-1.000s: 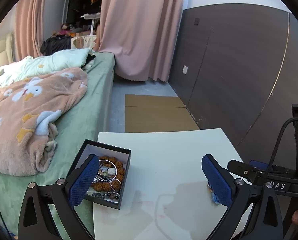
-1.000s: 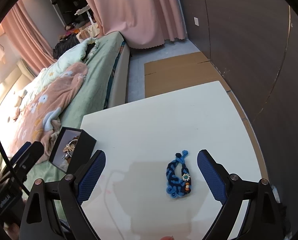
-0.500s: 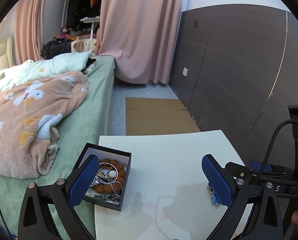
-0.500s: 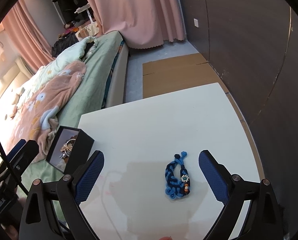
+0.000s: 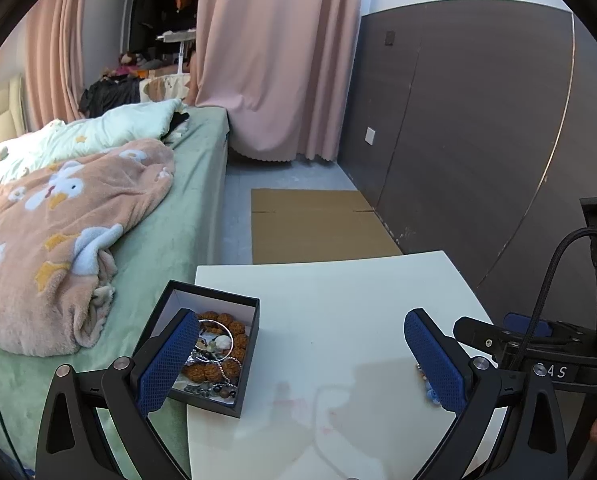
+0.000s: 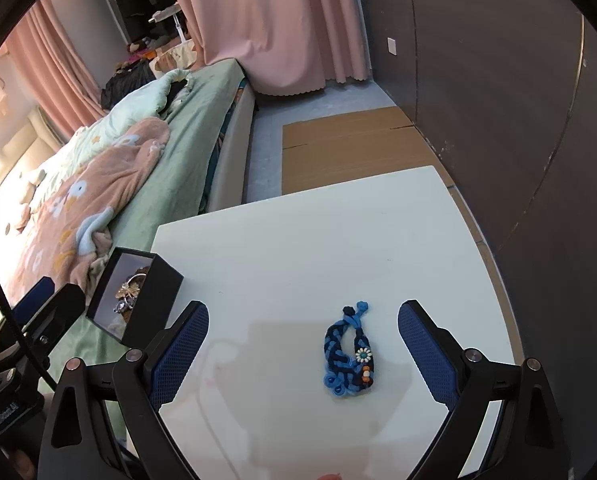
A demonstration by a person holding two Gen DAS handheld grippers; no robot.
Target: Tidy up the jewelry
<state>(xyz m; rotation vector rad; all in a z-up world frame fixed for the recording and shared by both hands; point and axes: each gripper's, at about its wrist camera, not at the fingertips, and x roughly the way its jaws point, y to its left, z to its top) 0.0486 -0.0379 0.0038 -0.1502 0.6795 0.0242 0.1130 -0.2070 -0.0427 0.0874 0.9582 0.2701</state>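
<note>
A blue braided bracelet (image 6: pixel 349 354) with a small flower bead lies on the white table (image 6: pixel 318 248), between the open pads of my right gripper (image 6: pixel 302 356), nearer the right pad. A black jewelry box (image 5: pixel 208 354) holding brown bead bracelets and silver pieces sits at the table's left edge; it also shows in the right wrist view (image 6: pixel 134 294). My left gripper (image 5: pixel 302 364) is open and empty above the table, its left pad over the box. The bracelet is mostly hidden behind its right pad (image 5: pixel 434 366).
A bed (image 5: pixel 170 216) with a peach blanket (image 5: pixel 58 232) runs along the table's left side. Flat cardboard (image 5: pixel 318 220) lies on the floor beyond the table. A dark panelled wall (image 5: pixel 478 140) stands on the right, pink curtains (image 5: pixel 278 60) at the back.
Both grippers have drawn back and up slightly, so the table and box look a little farther off. The bracelet and box have not moved. Both grippers stay open.
</note>
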